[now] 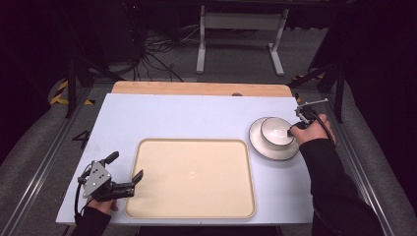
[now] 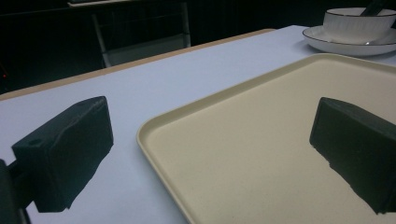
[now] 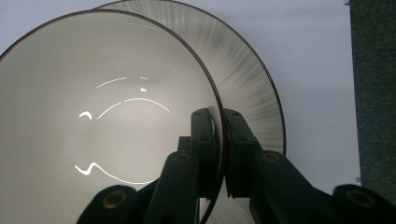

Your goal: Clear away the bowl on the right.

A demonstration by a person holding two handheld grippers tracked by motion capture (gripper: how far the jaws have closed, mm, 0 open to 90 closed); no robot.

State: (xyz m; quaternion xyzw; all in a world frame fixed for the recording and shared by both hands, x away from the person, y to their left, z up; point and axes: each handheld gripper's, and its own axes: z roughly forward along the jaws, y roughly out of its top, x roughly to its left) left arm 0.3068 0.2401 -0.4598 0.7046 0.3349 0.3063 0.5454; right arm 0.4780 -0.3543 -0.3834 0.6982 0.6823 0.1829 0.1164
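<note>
A white bowl [image 1: 274, 130] sits on a white plate [image 1: 260, 146] at the right of the table. My right gripper [image 1: 294, 126] is shut on the bowl's right rim. In the right gripper view one jaw is inside the bowl [image 3: 107, 116] and the other outside, with the rim pinched between them above the plate [image 3: 252, 79]. A large beige tray [image 1: 192, 177] lies at the centre front. My left gripper [image 1: 127, 167] is open at the tray's left edge. In the left gripper view its jaws stand wide apart over the tray's corner [image 2: 261, 154], holding nothing.
The bowl [image 2: 357, 23] and plate [image 2: 345, 46] show far off in the left gripper view. A wooden strip [image 1: 196, 88] runs along the table's far edge. Beyond it stand a white frame [image 1: 241, 29] and cables on the floor.
</note>
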